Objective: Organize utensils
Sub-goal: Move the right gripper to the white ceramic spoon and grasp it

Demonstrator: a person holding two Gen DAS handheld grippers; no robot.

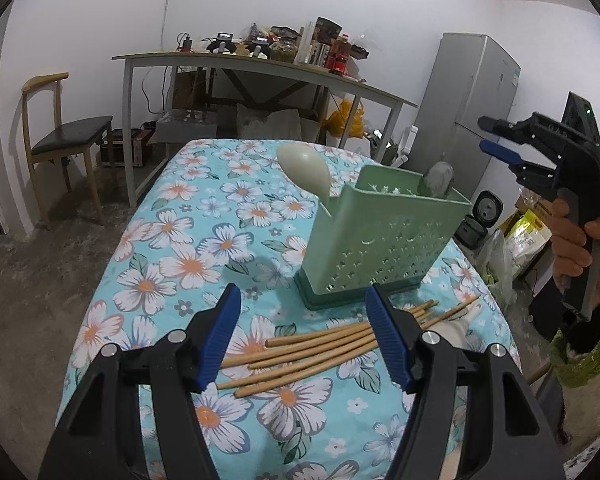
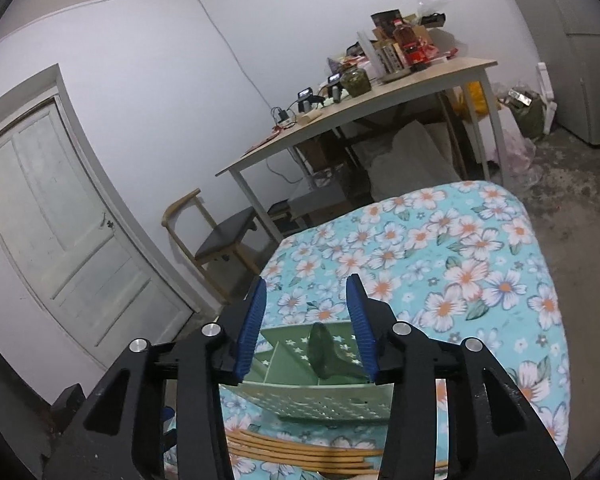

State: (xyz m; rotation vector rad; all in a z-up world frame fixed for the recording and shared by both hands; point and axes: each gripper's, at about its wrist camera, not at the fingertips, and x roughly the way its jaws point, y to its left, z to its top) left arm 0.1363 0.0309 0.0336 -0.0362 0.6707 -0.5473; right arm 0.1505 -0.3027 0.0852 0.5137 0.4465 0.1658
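Floral-cloth bench [image 1: 148, 240]: left tongs [image 1: 300, 336] hang half open and empty right over the chopsticks [image 1: 320, 344], which lie crosswise before the green holder [image 1: 380, 236]. Right tongs [image 2: 306, 324], parted and empty, hover above that holder, farther off.

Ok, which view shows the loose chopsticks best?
The left wrist view: the chopsticks lie fanned on the tablecloth before the green holder, nearly whole. In the right wrist view the chopsticks are just a strip at the bottom, cut by the right gripper.
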